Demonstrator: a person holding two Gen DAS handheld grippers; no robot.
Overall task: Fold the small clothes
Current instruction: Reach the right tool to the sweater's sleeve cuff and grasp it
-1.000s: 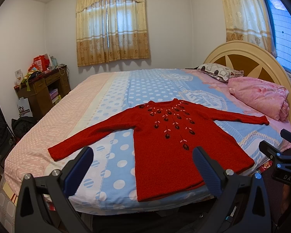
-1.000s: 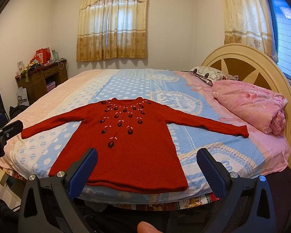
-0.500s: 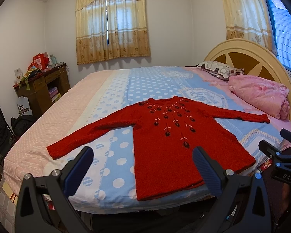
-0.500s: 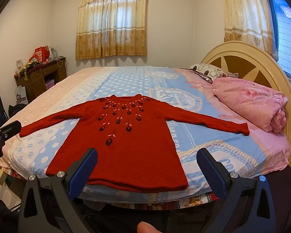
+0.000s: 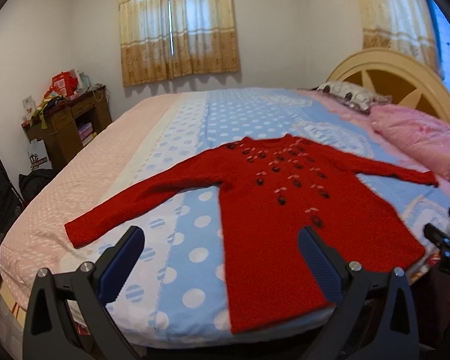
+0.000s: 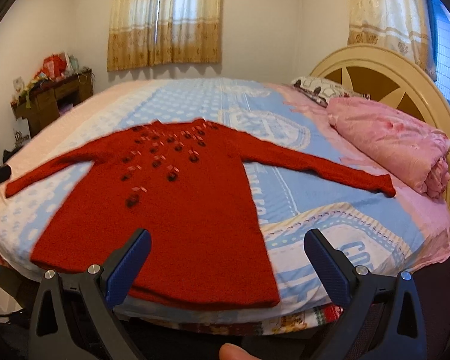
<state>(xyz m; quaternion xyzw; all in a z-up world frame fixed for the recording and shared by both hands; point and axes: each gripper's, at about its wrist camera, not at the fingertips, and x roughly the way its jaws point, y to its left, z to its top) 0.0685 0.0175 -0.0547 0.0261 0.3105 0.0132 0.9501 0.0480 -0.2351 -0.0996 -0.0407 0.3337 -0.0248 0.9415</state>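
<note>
1. Blue pads are sitting on the black fingers of the left gripper (image 5: 220, 258), and its jaws are standing wide apart, holding nothing. It is hanging over the near edge of the bed, not touching the cloth.
2. Blue pads are also showing on the right gripper (image 6: 226, 259). Its jaws are spread wide too, with nothing between them, and it is hanging over the near hem of the red sweater (image 6: 177, 198).
3. A fingertip (image 6: 234, 352) is peeking in at the bottom of the right wrist view.
4. The red sweater (image 5: 288, 210) is lying flat and face up on the bed (image 5: 189, 210), close to the near edge. Its hem is pointing near and its neck is pointing far. Both sleeves are stretching straight out, one to the left and one to the right. Small dark and pink flowers are running down its chest.
5. The bed sheet is showing blue with white dots in the middle and pale pink on the left side.
6. A pink blanket (image 6: 396, 150) is lying rolled up on the right, near the end of the right sleeve but not touching it.
7. A patterned pillow (image 6: 321, 88) is resting just behind the blanket, by the cream headboard (image 6: 381, 69).
8. A brown desk (image 5: 66, 123) with bright things on top is standing far to the left, by the wall.
9. Yellow curtains (image 5: 177, 27) are hanging over the far window.
</note>
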